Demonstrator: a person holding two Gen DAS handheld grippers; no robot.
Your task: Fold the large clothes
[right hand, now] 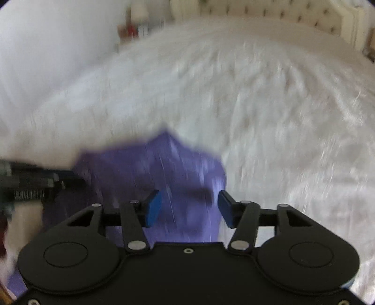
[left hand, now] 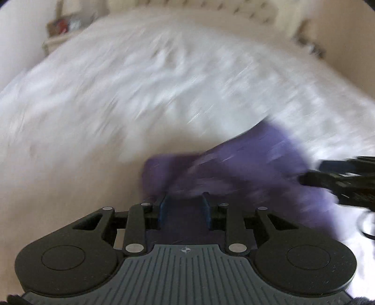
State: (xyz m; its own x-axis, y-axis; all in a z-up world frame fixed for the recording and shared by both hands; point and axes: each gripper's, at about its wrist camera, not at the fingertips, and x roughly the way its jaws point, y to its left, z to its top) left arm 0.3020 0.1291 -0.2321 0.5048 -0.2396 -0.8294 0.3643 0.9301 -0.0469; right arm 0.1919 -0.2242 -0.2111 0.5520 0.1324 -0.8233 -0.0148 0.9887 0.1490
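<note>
**On the white bed, purple cloth under both grippers**

Across the near part of a bed (right hand: pixel 269 98) covered in white, shaggy bedding lies a purple garment (right hand: pixel 150 169), bunched and creased, its far edge rising to a peak. Both views are streaked with motion blur.

From the left wrist view, the left gripper (left hand: pixel 184 203) has its blue pads (left hand: pixel 163 208) set narrowly apart with purple cloth filling the gap between them; the pads appear pressed against that fold. The garment spreads away to the right, where the black tip of the other tool touches or overlaps it.

From the right wrist view, the right gripper (right hand: pixel 189 207) hangs over the garment with its blue fingers (right hand: pixel 153 207) wide apart and nothing pinched between them; cloth shows below the gap. A tufted headboard (right hand: pixel 269 11) stands at the far end, and a cluttered bedside stand (right hand: pixel 136 30) at the far left.
</note>
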